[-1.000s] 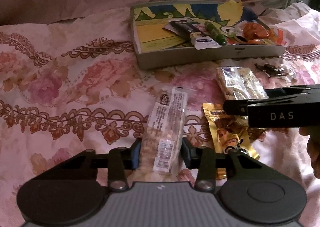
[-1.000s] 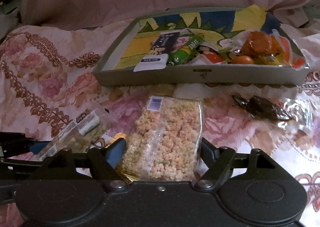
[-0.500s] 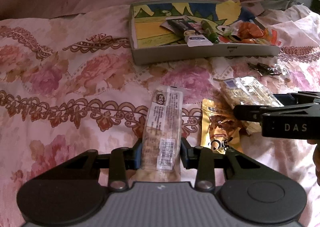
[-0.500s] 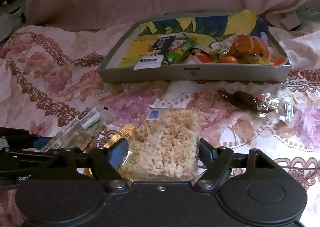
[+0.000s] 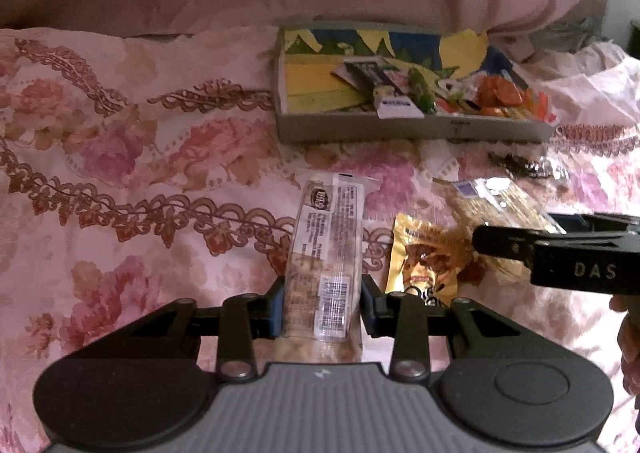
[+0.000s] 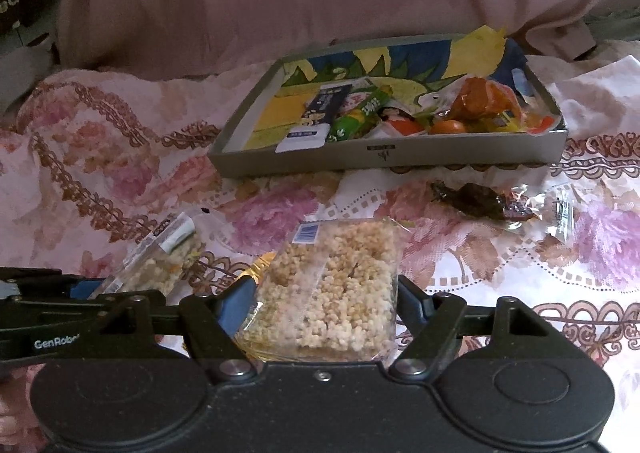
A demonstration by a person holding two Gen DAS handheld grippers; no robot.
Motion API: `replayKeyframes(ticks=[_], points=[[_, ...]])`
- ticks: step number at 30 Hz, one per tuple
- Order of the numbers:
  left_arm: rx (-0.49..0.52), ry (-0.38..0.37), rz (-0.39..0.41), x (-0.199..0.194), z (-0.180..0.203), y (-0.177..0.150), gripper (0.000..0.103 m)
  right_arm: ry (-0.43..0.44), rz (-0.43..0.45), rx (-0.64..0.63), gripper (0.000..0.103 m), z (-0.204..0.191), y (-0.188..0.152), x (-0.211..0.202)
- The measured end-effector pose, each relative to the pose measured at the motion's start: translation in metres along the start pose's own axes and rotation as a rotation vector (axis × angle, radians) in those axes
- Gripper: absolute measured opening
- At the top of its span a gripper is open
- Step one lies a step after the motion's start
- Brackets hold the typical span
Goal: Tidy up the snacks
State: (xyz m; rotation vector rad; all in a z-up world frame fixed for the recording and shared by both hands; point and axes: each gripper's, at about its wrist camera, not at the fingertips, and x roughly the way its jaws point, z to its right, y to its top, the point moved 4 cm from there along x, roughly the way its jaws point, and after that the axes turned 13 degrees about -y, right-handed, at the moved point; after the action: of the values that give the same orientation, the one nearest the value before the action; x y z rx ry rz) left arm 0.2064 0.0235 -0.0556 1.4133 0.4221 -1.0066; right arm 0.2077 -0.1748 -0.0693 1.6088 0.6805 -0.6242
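Pick-up step, both tongs loaded short of the tray point(image 6: 384, 157): left gripper point(image 5: 322, 307) clamped on the long snack packet point(image 5: 326, 253), right gripper point(image 6: 326, 311) pinching the puffed-grain bag point(image 6: 332, 285); next, I judge, carry both over the near tray wall

Gold packet point(image 5: 424, 261): lower edge hidden behind the left gripper point(image 5: 322, 307), right side under the right gripper point(image 5: 560, 249). Label print on the long packet point(image 5: 328, 253) too small to read. Tray point(image 6: 384, 157) wrappers overlap, blurred.
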Motion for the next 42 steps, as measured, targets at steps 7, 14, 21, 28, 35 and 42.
replayKeyframes(ticks=[7,14,21,28,35,42], points=[[-0.011,-0.005,0.047,-0.006,0.001,0.004,0.04,0.028,0.033,0.028,0.076,0.001,0.005,-0.008],[-0.028,-0.013,0.091,-0.006,-0.001,0.009,0.04,0.057,0.062,0.056,0.076,0.001,0.01,-0.013],[-0.039,-0.029,0.146,-0.004,-0.001,0.018,0.04,0.072,0.098,0.078,0.076,0.003,0.016,-0.017],[0.0,-0.049,0.211,0.005,0.01,0.041,0.04,0.08,0.149,0.149,0.076,0.014,0.036,-0.014],[-0.024,-0.079,0.279,0.032,0.015,0.093,0.04,0.002,0.255,0.139,0.076,0.032,0.071,0.0],[-0.065,-0.068,0.353,0.069,0.006,0.138,0.04,-0.075,0.379,0.066,0.076,0.037,0.107,0.015]])
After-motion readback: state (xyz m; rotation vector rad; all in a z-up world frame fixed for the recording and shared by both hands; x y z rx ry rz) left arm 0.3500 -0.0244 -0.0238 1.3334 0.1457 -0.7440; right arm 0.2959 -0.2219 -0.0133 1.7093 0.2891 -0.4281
